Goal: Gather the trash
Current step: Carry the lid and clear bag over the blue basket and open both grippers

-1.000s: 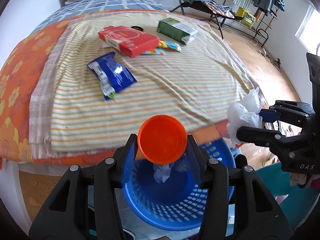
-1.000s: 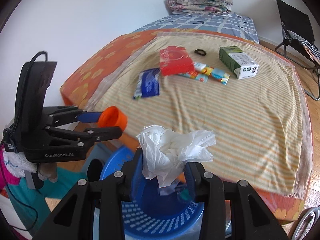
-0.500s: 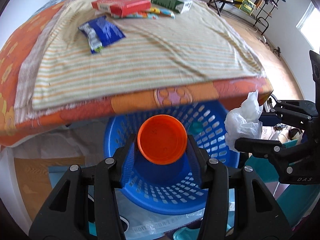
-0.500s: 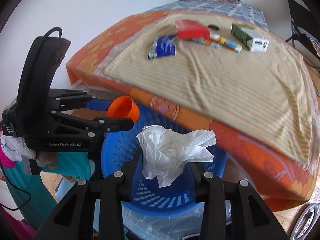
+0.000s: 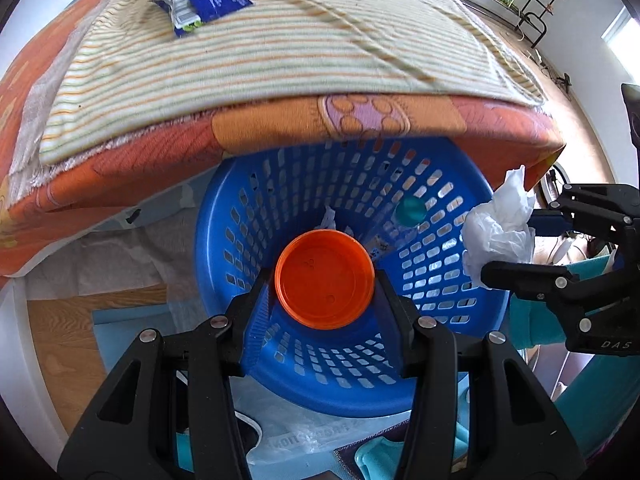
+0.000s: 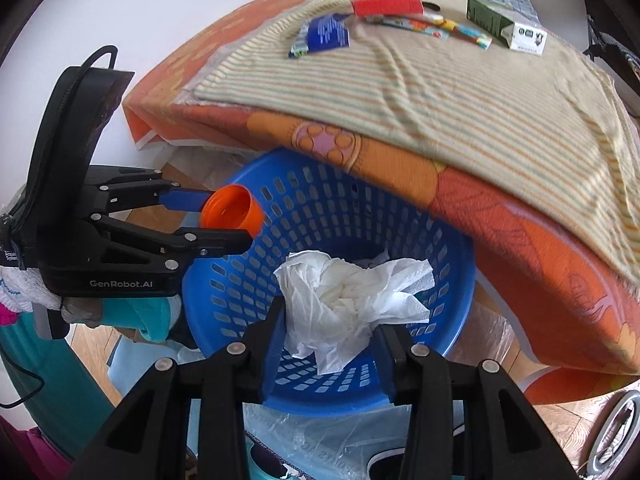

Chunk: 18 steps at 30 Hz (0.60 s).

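Beside the bed's near edge, on the floor: one blue perforated basket (image 5: pixel 420 184), round, mouth up, partly tucked under the overhanging orange bedcover (image 5: pixel 280 128). Contents seen through the mouth: a scrap of white paper and a teal round object (image 5: pixel 410 209) against the far wall; the view there is small, so its identity is uncertain. Above the basket mouth, left gripper (image 5: pixel 325 280), pointing steeply down, its blue pads clamped on either side of an orange cap (image 5: pixel 325 279), hollow side away from the lens in the left wrist view and seen as an open cup in the right wrist view. Just beside it, right gripper (image 6: pixel 330 320), also angled down over the basket, with a crumpled white tissue (image 6: pixel 352 300) between its fingers; its jaws are opening, and the tissue sits between the pads, bulging above them. On the bed, atop a striped blanket (image 6: pixel 460 92), well apart from both grippers: blue wrapper (image 6: pixel 326 34), red box (image 6: pixel 386 5), colourful flat packet (image 6: pixel 444 26), green carton (image 6: pixel 502 26). Under the basket: clear plastic sheeting (image 6: pixel 320 436) with printed lettering, lying on wood flooring. A teal sleeve (image 6: pixel 148 314) shows behind the left gripper.
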{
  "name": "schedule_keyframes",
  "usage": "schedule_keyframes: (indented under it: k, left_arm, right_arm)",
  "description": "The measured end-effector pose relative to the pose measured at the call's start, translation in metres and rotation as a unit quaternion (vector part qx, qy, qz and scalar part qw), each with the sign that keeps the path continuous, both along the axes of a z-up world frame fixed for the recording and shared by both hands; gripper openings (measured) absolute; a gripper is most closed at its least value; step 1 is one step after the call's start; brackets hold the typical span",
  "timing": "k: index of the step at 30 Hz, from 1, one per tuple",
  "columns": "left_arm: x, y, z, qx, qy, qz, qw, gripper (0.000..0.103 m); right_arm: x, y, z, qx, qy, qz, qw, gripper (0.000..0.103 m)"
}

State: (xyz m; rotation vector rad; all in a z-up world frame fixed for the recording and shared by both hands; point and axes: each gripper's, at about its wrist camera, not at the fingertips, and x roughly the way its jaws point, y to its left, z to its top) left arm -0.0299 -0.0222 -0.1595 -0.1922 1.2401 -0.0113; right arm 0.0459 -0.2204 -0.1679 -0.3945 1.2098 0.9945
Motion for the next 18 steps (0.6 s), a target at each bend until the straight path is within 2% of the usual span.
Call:
schedule_keyframes:
  k: [10, 13, 16, 18]
  left_arm:
    - [0.0035, 0.0001, -0.0081, -0.003, 0.013, 0.002, 0.9999, 0.050]
    - [0.0043, 0.0005, -0.0094, -0.004, 0.016, 0.004, 0.9998, 0.052]
    - [0.0049, 0.0013, -0.0090, -0.003, 0.013, 0.008, 0.9999, 0.067]
    - [0.0051, 0.0019, -0.0083, -0.003, 0.012, 0.009, 0.9999, 0.067]
  right_arm:
    - [0.0015, 0.0020, -0.0080, -0.003, 0.002, 0.000, 1.000, 0.045]
    - [0.0041, 0.0014, -0.0084, -0.002, 0.003, -0.004, 1.000, 0.051]
    - [0.0056, -0.0004, -0.0072, -0.001, 0.000, -0.010, 1.000, 0.065]
    - [0.0067, -0.0009, -0.0061, 0.000, -0.002, -0.014, 1.000, 0.071]
